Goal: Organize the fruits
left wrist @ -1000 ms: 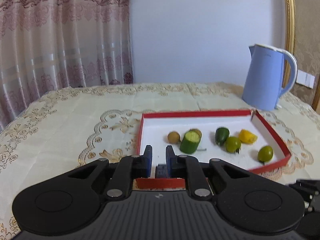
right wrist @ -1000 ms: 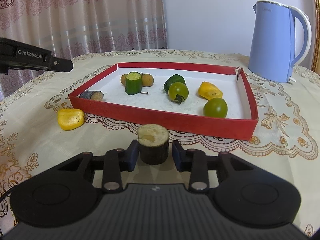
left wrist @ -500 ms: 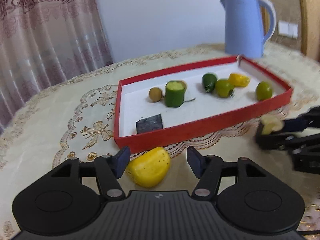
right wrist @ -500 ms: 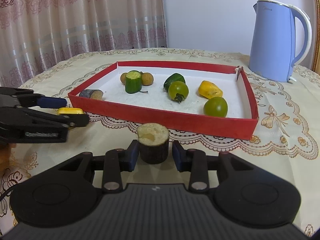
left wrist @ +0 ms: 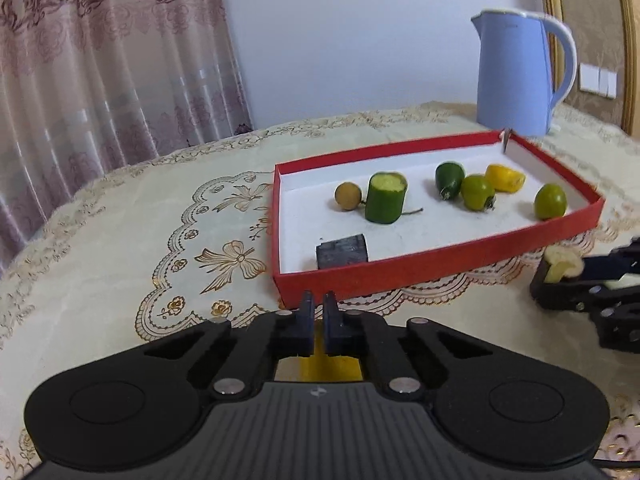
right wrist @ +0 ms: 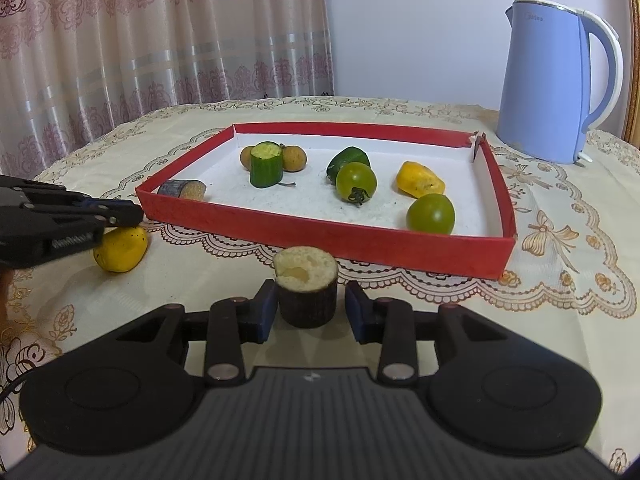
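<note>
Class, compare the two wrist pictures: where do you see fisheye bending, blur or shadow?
Left wrist view: the red tray sits skewed, the curtain bows, edges look soft. Right wrist view: sharper, with a soft shadow beside the yellow fruit on the tablecloth.

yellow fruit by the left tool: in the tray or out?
Out. The yellow fruit lies on the cloth outside the tray, under the left tool.

- Your desk [right wrist: 540, 320] carries a cream cloth with gold lace and bow patterns.
- A red tray [right wrist: 320, 236] lies flat at the frame's centre.
- A blue kettle [right wrist: 556, 88] stands at upper right, behind the tray's far corner.
- A yellow fruit [right wrist: 122, 250] lies on the cloth at left, just outside the tray.
- A dark-skinned fruit chunk [right wrist: 307, 292] stands upright at lower centre.
</note>
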Tool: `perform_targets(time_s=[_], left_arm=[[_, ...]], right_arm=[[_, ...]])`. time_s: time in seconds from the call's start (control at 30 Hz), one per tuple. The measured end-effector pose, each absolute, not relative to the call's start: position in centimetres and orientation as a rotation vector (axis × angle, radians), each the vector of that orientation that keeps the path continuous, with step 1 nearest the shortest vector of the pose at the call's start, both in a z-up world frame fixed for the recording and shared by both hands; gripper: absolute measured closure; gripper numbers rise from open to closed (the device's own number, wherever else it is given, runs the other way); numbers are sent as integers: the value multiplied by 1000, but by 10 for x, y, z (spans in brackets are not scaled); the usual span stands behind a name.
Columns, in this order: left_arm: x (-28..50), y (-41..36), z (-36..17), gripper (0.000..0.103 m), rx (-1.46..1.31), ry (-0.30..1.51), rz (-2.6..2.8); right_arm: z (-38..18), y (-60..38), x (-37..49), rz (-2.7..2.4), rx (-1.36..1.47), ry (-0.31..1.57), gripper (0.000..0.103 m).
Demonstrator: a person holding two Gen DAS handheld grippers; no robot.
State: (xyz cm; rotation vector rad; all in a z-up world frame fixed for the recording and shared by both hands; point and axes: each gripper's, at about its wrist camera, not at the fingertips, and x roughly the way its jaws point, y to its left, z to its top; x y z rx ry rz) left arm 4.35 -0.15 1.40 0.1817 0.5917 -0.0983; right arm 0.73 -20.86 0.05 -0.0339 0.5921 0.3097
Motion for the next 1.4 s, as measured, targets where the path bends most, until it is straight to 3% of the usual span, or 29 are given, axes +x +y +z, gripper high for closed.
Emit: perform_targets(time_s=[0.57,0.7,0.73,0.8,0.87,0.93,1.1,1.13,1.17,1.23,1.27,1.3,1.37,1.4], left_arm=[[30,16,50,99,72,509,-224],[23,15,43,97,101,537,-270],[21,14,39,93,120,540,-262],[19,12,28,76,158,560,-246],[17,14,17,36,178,566,-230],[14,13,9,22,187,561,-239],[17,-2,-1,24,239,571,-247],[20,-4,-5,37,247,592,-250],[23,-6,-9,42,252,613,-248],[23,-3,-8,50,239,609,-235],[24,-1,-8,57,227,612,-224],[25,1,-8,59,218,615,-212],[28,5,-8,67,193,626,-194],[29,6,-7,67,185,630,-192]], right_arm=[[0,-209,7,313,-32,595,69],[0,-208,7,315,-38,592,61],[0,-208,7,315,-40,591,61],[0,-209,7,315,-39,591,61],[0,-209,7,314,-38,592,59],[1,-208,6,313,-42,590,56],[1,-208,7,312,-47,595,56],[1,-207,7,315,-46,598,56],[1,-207,8,316,-47,600,54],[1,-206,9,321,-54,606,40],[1,-204,9,320,-61,605,26],[1,-203,8,318,-73,598,21],[1,-200,8,329,-85,597,24],[1,-200,9,335,-87,608,40]])
